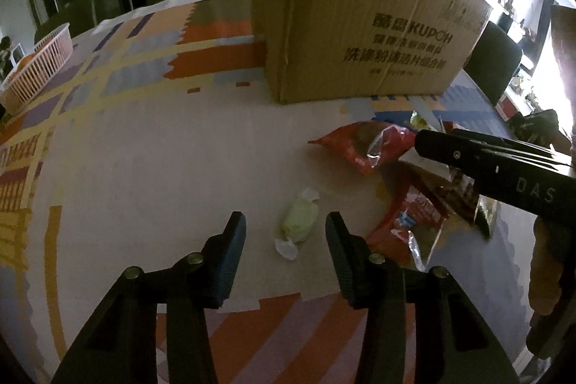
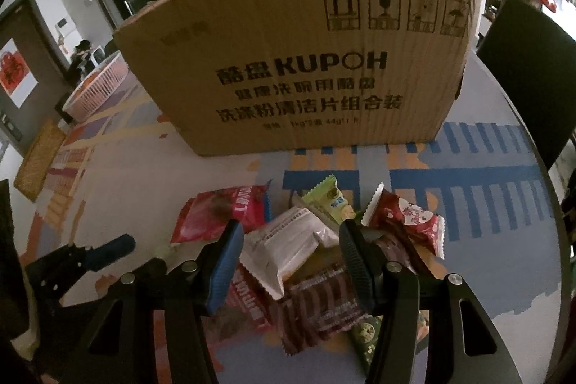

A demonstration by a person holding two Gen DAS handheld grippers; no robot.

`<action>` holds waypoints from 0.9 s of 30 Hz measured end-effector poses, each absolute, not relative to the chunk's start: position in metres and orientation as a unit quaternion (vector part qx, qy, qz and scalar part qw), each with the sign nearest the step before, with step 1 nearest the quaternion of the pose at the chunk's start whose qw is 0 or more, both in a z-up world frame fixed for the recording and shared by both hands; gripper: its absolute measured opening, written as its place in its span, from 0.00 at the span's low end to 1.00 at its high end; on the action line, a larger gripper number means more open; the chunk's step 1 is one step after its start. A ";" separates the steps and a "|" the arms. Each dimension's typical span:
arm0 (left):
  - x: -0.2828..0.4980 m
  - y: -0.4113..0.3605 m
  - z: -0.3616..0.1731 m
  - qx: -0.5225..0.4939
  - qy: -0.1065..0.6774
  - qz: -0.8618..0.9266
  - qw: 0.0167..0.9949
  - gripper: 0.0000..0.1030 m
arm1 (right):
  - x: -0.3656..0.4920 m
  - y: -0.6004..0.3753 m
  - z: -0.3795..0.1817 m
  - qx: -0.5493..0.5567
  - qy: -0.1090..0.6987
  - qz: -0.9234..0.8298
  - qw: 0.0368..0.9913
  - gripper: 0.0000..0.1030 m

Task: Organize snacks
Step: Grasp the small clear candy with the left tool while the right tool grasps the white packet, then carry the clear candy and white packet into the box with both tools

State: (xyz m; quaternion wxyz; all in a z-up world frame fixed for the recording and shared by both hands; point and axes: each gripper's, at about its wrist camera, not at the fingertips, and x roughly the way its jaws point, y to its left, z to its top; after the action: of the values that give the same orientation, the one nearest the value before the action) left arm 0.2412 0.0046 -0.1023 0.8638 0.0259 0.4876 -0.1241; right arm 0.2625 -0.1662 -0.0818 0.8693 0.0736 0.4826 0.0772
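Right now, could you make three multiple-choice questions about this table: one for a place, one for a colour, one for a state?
1. Where does the pale green wrapped candy lie?
A. inside the cardboard box
B. on the tablecloth, between the left gripper's fingers
C. in the pink basket

2. What colour is the packet between the right gripper's fingers?
A. white
B. blue
C. black

3. The left gripper is:
A. shut on the candy
B. open, not touching the candy
C. holding the box

Answers: 1 B, it lies alone on the cloth; 2 A, the white packet tops the pile; 3 B, gaps show on both sides.

Left tool point(image 1: 285, 233) and right tool point(image 2: 291, 242) angled downward; jaws apart, empty
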 end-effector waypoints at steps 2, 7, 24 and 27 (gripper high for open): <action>0.242 0.006 -0.105 0.022 0.491 -0.125 0.862 0.42 | 0.264 -0.163 -0.085 0.073 0.486 0.082 0.867 0.52; 0.247 0.005 -0.108 0.017 0.497 -0.130 0.858 0.41 | 0.267 -0.157 -0.092 0.069 0.493 0.086 0.863 0.50; 0.249 -0.001 -0.099 0.001 0.488 -0.129 0.863 0.18 | 0.275 -0.156 -0.106 0.078 0.501 0.106 0.855 0.24; 0.247 -0.002 -0.091 -0.006 0.480 -0.129 0.868 0.18 | 0.273 -0.156 -0.103 0.077 0.497 0.110 0.857 0.22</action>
State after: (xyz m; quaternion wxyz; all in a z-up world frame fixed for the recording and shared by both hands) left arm 0.2467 -0.0023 -0.0908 0.8679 -0.0064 0.4797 -0.1289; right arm 0.2725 -0.1558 -0.1032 0.8572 0.0774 0.4972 0.1097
